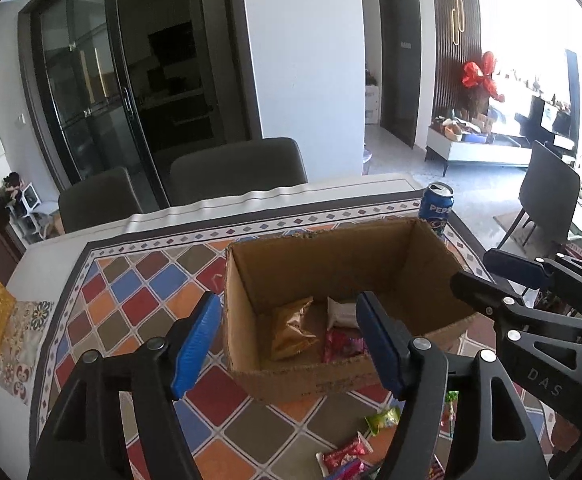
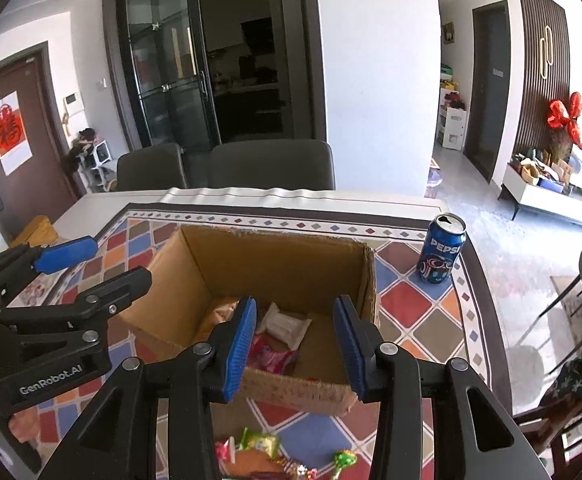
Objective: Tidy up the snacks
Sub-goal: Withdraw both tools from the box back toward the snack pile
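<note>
Hovering over the near rim of the cardboard box [image 1: 331, 264], your left gripper [image 1: 289, 340] stands wide with nothing between its blue pads, and your right gripper [image 2: 295, 344] beside it is parted more narrowly, also empty. Below both, inside the box, lie a gold packet [image 1: 291, 328], a white packet [image 2: 287, 326] and a pink wrapper [image 2: 271, 358]. More loose snacks [image 2: 261, 442] sit on the patterned tablecloth [image 1: 139, 292] on your side of the box, under the tongs, its near wall between them and the ones inside. A Pepsi can [image 2: 442, 250] stands just beyond the box's far right corner. Two grey chairs [image 1: 237, 166] wait behind the table.
</note>
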### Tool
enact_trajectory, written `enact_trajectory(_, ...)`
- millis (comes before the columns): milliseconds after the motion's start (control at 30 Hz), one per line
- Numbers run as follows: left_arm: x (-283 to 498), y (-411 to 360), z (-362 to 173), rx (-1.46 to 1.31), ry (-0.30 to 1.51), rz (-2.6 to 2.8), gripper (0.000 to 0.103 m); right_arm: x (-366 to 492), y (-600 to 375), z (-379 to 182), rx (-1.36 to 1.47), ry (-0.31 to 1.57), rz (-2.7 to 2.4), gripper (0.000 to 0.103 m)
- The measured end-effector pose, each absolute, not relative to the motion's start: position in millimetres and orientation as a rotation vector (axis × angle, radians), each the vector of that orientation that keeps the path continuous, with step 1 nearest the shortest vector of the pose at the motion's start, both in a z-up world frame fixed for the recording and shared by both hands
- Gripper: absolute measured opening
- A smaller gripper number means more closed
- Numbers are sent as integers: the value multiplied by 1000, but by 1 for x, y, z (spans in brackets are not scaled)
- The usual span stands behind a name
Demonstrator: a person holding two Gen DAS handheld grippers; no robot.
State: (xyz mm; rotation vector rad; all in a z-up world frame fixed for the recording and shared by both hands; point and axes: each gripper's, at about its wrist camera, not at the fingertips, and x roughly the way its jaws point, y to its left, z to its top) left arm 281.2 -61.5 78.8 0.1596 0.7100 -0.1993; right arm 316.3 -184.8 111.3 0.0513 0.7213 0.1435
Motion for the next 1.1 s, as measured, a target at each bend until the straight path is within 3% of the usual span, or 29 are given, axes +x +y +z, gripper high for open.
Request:
enact_trajectory(567, 241, -63, 44, 200, 795, -231, 73, 280, -177, 83, 7, 818, 188, 42)
enact_trajectory(1100, 223, -65, -21, 232, 954, -274, 73, 261, -175, 29, -12, 960, 213, 42)
